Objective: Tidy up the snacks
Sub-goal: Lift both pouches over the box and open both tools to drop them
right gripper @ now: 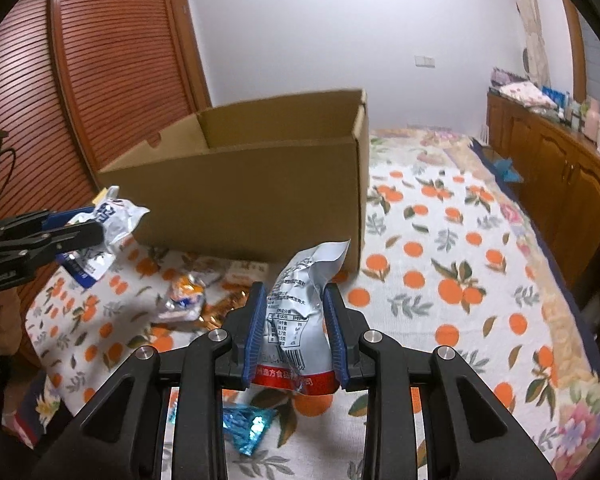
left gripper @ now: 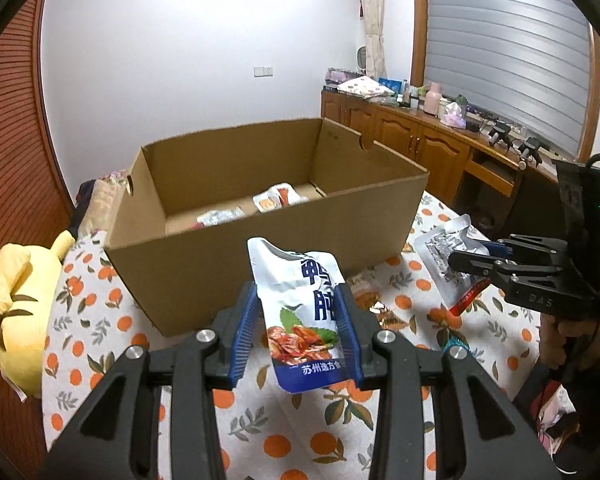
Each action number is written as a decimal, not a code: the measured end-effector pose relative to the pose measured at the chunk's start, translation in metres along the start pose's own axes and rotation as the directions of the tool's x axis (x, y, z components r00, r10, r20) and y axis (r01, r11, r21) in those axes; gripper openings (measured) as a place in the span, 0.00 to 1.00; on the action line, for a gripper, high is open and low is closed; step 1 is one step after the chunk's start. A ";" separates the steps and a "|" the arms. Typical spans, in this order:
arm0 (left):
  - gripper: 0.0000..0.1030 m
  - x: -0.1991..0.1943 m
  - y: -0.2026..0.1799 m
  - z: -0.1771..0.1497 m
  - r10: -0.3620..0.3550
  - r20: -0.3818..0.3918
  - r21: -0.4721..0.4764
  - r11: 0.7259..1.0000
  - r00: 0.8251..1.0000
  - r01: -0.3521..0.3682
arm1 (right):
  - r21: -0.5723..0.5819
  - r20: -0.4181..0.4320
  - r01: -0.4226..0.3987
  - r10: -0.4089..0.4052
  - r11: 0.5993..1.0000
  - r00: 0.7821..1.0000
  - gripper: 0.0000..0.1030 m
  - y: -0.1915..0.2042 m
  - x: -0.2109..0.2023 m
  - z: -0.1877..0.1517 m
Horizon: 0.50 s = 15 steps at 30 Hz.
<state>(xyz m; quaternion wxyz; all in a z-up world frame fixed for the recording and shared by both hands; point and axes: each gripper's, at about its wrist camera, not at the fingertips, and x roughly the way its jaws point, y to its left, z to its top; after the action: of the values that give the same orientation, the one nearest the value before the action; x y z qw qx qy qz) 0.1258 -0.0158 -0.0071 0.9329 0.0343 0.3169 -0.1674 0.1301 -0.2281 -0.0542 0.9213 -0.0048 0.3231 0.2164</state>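
My left gripper is shut on a white and blue snack pouch, held upright above the orange-print cloth, just in front of the open cardboard box. My right gripper is shut on a silver pouch with a red bottom band, also lifted off the cloth. Each gripper shows in the other's view: the right gripper with its silver pouch at the right, the left gripper with its pouch at the left. Two white packets lie inside the box.
Loose snacks and a blue wrapper lie on the cloth in front of the box. A yellow plush toy sits at the left edge. A wooden cabinet with clutter runs along the right wall.
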 end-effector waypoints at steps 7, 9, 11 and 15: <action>0.36 -0.010 0.009 0.020 0.010 0.041 0.000 1.000 0.999 -0.010 | -0.044 0.034 -0.002 0.004 0.999 0.999 0.27 0.012 -0.011 0.020; 0.36 -0.013 0.012 0.025 0.009 0.055 0.000 1.000 0.998 -0.009 | -0.053 0.044 -0.003 0.005 0.999 0.999 0.27 0.014 -0.015 0.025; 0.36 -0.015 0.015 0.030 0.010 0.069 -0.001 1.000 0.998 -0.010 | -0.064 0.057 -0.003 0.007 0.998 0.998 0.27 0.017 -0.019 0.032; 0.36 -0.013 0.022 0.035 0.008 0.079 -0.013 1.000 0.997 -0.007 | -0.086 0.077 -0.018 0.024 0.996 0.997 0.27 0.023 -0.025 0.045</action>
<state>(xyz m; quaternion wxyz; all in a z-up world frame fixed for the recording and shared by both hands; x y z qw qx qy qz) 0.1439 0.0031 0.0274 0.9456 0.0231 0.2804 -0.1633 0.1304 -0.2102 -0.0008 0.9299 -0.0324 0.2773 0.2397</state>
